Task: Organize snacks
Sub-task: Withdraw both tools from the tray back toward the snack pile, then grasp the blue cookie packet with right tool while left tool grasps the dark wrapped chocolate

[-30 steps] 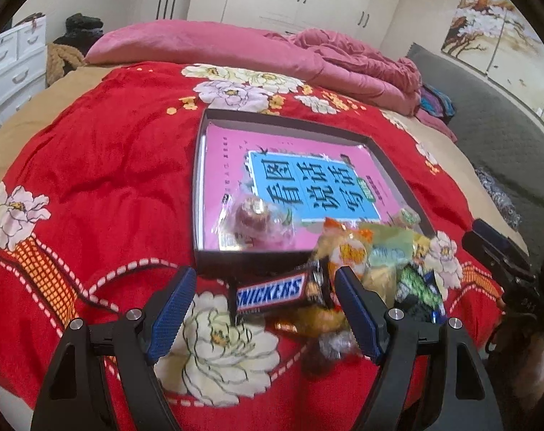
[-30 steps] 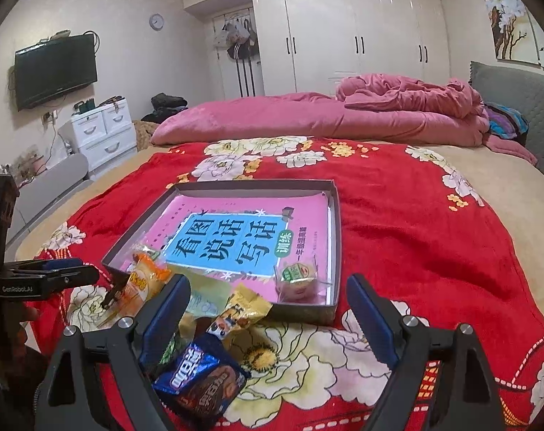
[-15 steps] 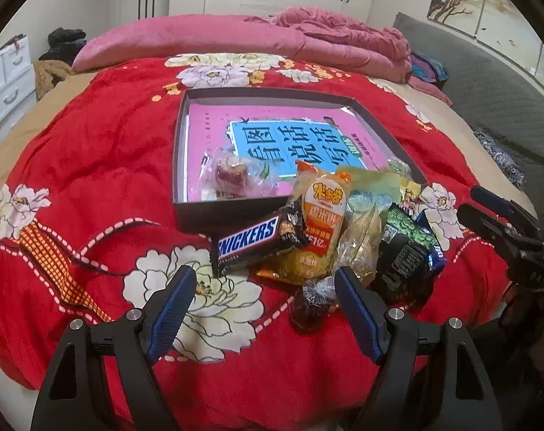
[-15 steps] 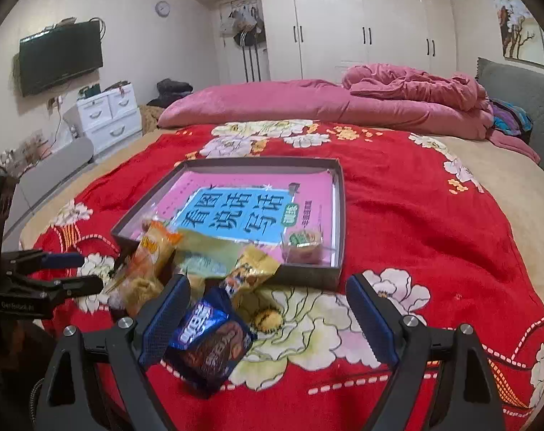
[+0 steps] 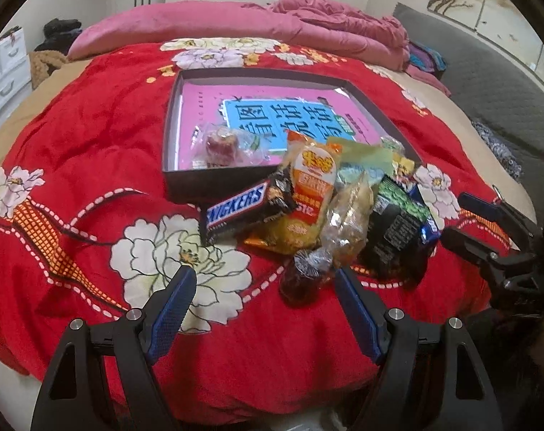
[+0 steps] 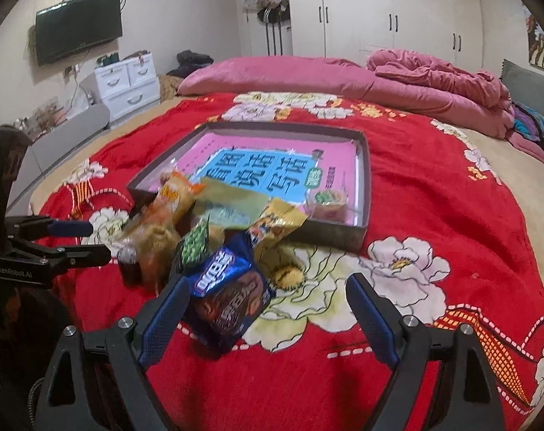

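A pile of snacks lies on the red blanket against the near edge of a dark box [image 5: 214, 179] [image 6: 362, 165] with a pink book inside. The pile holds a Snickers bar [image 5: 243, 212], an orange packet [image 5: 311, 186] [image 6: 175, 197], a blue Oreo pack [image 6: 229, 294], a green-black pack [image 5: 397, 219] and a small dark wrapped sweet [image 5: 304, 276] [image 6: 130, 265]. One wrapped cake [image 5: 221, 143] [image 6: 327, 203] lies in the box. My left gripper [image 5: 264, 298] is open and empty in front of the pile. My right gripper [image 6: 268, 305] is open, with the Oreo pack by its left finger.
The red flowered blanket [image 6: 433, 215] covers the bed, with a pink quilt [image 6: 433, 86] heaped at the far end. White drawers [image 6: 128, 86] and a wall TV [image 6: 78, 28] stand to the left. The bed's near edge lies just under both grippers.
Both grippers have drawn back toward the bed's near edge, so the pile and box look farther off. Both stay open and empty. The snacks have not moved.
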### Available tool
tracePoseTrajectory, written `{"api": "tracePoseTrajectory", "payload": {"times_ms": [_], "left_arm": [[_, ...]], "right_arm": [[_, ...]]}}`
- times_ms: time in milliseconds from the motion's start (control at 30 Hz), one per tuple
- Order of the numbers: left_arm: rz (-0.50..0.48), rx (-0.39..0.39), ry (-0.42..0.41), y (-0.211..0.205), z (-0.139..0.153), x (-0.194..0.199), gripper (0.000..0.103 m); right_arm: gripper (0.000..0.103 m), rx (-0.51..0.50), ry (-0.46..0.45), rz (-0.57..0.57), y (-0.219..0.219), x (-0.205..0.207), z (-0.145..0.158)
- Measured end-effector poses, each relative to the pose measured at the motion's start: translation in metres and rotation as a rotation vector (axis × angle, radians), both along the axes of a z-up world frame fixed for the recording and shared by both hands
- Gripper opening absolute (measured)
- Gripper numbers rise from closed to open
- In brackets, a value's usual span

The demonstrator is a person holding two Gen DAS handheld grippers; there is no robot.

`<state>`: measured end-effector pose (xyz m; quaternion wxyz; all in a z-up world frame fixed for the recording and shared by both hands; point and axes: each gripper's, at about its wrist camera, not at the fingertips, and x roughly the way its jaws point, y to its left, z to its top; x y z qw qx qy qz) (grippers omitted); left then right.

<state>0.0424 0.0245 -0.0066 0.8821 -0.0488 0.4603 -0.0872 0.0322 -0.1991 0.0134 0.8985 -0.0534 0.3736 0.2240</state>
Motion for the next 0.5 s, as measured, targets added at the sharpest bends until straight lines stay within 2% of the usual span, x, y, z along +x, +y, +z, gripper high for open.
{"api": "tracePoseTrajectory", "payload": {"times_ms": [500], "left_arm": [[-0.042,-0.021,0.065,-0.018,-0.016,0.009,0.080]], "right_arm": [[0.088,-0.049,0.047,0.043,0.016,0.008,-0.022]]}}
